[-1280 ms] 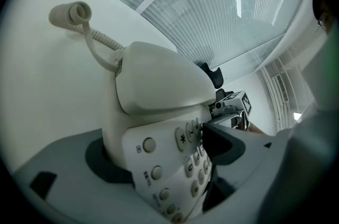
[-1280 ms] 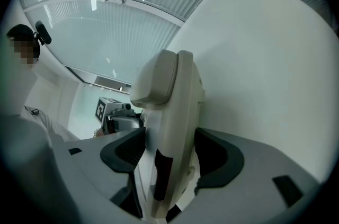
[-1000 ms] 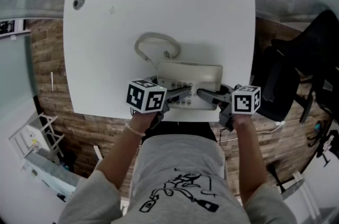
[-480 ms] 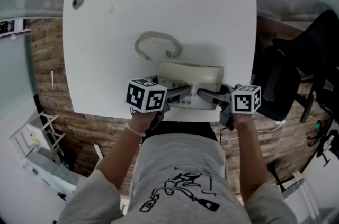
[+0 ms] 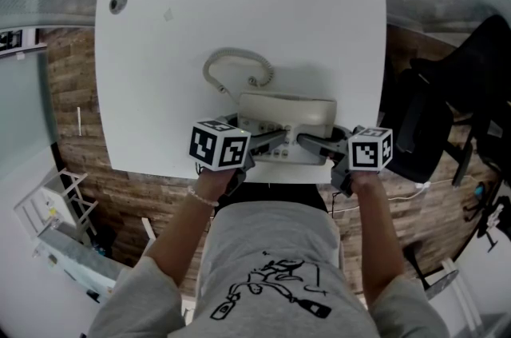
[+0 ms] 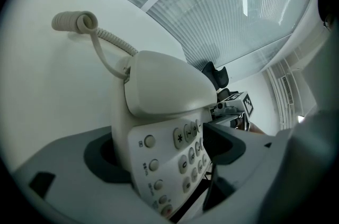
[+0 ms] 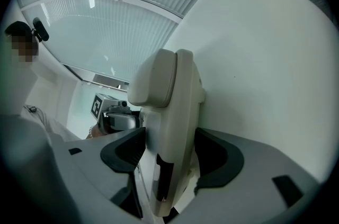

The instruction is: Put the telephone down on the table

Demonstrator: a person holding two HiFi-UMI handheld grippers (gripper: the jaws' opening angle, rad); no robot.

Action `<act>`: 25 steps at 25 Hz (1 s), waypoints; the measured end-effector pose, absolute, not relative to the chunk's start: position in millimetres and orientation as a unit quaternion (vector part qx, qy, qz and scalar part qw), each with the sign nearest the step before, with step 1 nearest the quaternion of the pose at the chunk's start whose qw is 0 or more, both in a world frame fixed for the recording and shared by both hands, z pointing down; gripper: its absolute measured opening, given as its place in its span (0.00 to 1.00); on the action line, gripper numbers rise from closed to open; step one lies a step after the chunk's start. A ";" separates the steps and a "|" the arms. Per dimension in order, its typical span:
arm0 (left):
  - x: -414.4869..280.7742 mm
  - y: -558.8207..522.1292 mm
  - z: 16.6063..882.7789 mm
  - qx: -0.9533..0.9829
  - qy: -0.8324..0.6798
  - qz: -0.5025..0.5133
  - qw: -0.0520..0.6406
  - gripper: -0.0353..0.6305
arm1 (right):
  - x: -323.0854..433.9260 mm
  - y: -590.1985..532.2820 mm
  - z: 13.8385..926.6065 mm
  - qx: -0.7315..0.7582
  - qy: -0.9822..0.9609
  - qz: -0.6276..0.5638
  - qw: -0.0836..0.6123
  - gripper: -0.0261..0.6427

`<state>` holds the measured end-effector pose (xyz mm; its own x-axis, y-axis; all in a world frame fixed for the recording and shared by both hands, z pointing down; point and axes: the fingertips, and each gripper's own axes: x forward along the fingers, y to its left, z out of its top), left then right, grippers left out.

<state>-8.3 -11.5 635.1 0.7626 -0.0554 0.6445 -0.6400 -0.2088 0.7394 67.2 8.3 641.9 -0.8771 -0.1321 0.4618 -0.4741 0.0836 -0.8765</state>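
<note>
left gripper [image 5: 273, 141] and right gripper [image 5: 306, 142] each have their jaws closed on one end of the telephone [image 5: 287, 114], sharing its weight to hold it level. it sits between them at the table's [image 5: 239, 17] near edge, seemingly touching down; its coiled cord [image 5: 231, 61] lies beyond.

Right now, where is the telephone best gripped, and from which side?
At its two short ends, one tongs from each side: the telephone is wide and flat, its thin edges fit the left tongs and right tongs, clear of the coiled cord.
</note>
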 end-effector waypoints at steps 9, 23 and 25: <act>-11.6 -11.5 635.2 0.735 -0.239 0.252 0.582 0.66 | 69.2 8.6 644.4 0.214 -0.724 0.641 0.139 0.50; -12.7 -11.0 635.2 0.733 -0.240 0.254 0.583 0.66 | 68.0 8.1 642.5 0.218 -0.725 0.639 0.139 0.50; -13.5 -10.7 634.9 0.732 -0.240 0.254 0.584 0.66 | 67.1 8.8 642.4 0.218 -0.724 0.639 0.141 0.50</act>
<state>-13.5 -10.7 634.9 0.7555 -0.0541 0.6529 -0.6486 -0.2022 0.7338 67.1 8.8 642.4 -0.8652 -0.1356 0.4828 -0.4959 0.0884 -0.8638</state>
